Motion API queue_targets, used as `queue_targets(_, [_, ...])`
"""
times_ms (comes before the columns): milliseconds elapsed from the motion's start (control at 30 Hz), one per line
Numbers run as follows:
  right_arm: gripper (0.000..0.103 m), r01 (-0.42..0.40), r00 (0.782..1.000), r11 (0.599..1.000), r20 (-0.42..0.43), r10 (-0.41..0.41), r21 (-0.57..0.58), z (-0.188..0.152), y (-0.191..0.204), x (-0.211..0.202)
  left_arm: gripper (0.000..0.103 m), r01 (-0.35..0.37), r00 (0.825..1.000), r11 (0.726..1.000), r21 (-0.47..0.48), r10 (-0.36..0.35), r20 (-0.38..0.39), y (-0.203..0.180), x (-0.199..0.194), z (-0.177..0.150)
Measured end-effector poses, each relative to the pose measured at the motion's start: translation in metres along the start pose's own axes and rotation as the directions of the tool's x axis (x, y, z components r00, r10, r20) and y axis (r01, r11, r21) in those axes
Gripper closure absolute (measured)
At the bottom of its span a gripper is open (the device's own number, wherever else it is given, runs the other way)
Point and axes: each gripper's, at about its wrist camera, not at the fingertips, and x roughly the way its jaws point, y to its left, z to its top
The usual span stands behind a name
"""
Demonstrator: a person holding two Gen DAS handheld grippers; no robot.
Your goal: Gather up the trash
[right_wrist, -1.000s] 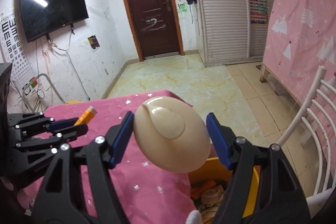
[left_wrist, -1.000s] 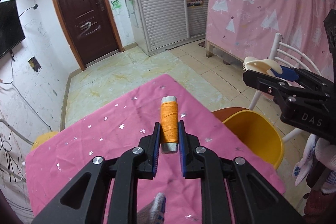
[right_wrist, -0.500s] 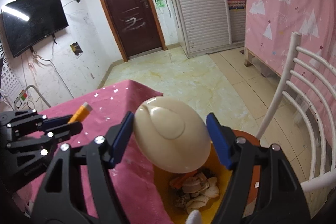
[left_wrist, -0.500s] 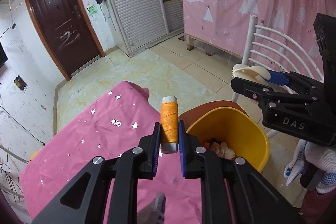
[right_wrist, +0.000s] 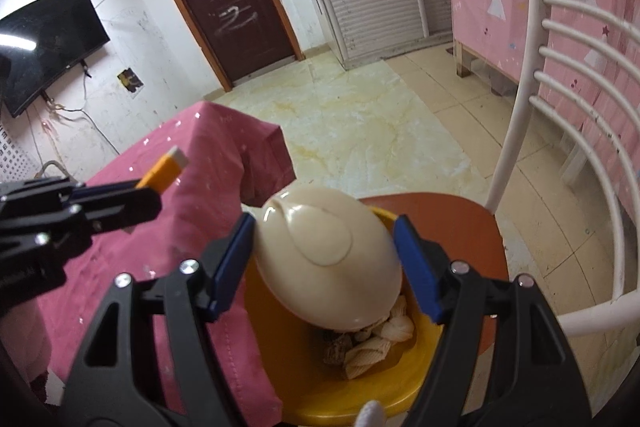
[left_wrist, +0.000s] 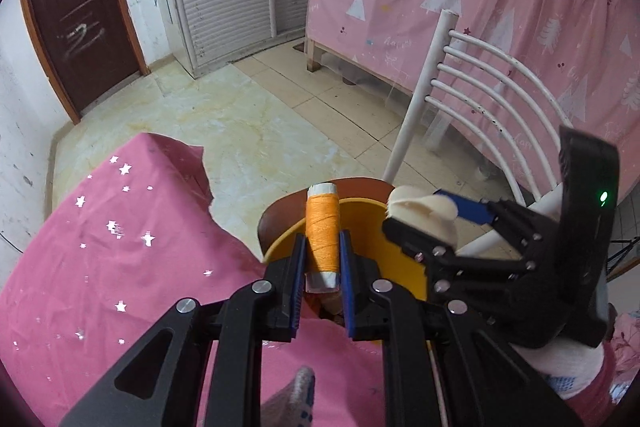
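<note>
Trash is in both your hands, and the step in hand looks like the drop into the yellow bin (right_wrist: pixel 424 375) that sits on the brown seat of the white chair (right_wrist: pixel 516 163) just beside the pink-covered worktop (left_wrist: pixel 120 267). Your right claw (right_wrist: pixel 324 255) is pinching a cream, shell-shaped plastic piece (right_wrist: pixel 328 259) between its blue pads, and that piece hangs directly over the bin's mouth, above the crumpled scraps (right_wrist: pixel 380 343) already lying inside. Your left claw (left_wrist: pixel 320 267) is pressed onto an orange thread spool (left_wrist: pixel 321 235), held upright with its white ends showing above and below the pads; the spool sits over the near-left rim of the bin, close to the worktop edge. Release the right one first, I would judge, since it is well centred: spread the fingers fully so the rounded piece slips straight down and does not catch on one pad. Before letting the spool go, carry it further over the opening, clear of the rim and the cloth, because a cylinder dropped on the edge will likely roll off to the floor. Keep the two claws apart while you do it; they are near each other.
</note>
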Motion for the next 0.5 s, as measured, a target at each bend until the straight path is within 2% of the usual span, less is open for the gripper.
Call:
queue_targets(267, [0.034,0.005,0.997,0.999,-0.083,-0.003,0.032,-0.02,-0.011,0.024,0.092,0.019,0.999,0.999,-0.04,-0.021,-0.041,0.0,0.024,0.006])
queue_targets(300, [0.032,0.004,0.996,0.999,-0.094,0.0,0.035,-0.022,-0.012,0.026,0.086,0.024,0.999,0.999,-0.044,-0.026,-0.045,0.001,0.025,0.006])
queue_targets(333, [0.028,0.0,0.995,0.999,-0.104,0.004,0.041,-0.024,-0.013,0.028,0.074,0.03,0.998,0.998,-0.048,-0.032,-0.048,0.002,0.026,0.006])
queue_targets(400, [0.027,0.001,0.994,0.999,-0.11,0.004,0.046,-0.026,-0.015,0.029,0.059,0.036,0.998,0.998,-0.058,-0.039,-0.049,0.004,0.026,0.005])
queue_targets(500, [0.026,0.005,0.993,0.999,-0.12,0.0,0.047,-0.028,-0.014,0.03,0.056,0.039,0.998,0.997,-0.06,-0.041,-0.043,0.007,0.023,0.004])
